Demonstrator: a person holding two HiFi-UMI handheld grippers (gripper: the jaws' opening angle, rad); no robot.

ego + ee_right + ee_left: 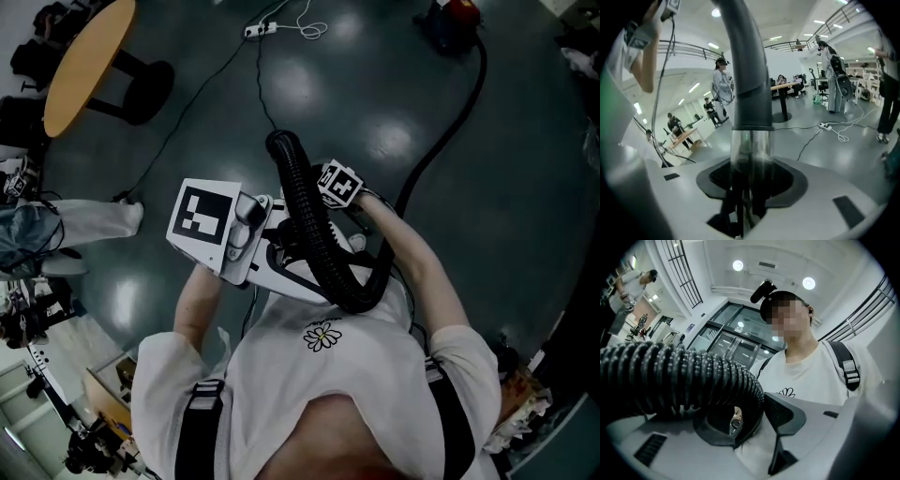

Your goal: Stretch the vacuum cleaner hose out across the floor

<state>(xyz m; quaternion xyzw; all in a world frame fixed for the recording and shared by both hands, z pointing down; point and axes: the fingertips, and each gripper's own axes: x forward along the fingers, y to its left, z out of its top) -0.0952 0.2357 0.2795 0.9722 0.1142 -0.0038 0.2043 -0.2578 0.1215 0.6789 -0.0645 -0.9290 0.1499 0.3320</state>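
Note:
The black ribbed vacuum hose [309, 225] loops in front of my chest. It runs from a bend [281, 148] down past my grippers, then away over the floor to the red and black vacuum cleaner [452, 19] at the far right. My left gripper [246, 236] is shut on the ribbed hose [679, 380], which curls down between its jaws. My right gripper [336, 187] is shut on the hose's stiff end tube [749, 93], grey above and clear where the jaws press it. Both grippers are held high and close together.
A round wooden table [84, 58] on a black foot stands at the far left. A power strip [262, 29] with white and black cables lies on the dark floor ahead. Someone's legs [89, 221] are at the left. Boxes and equipment crowd the lower left.

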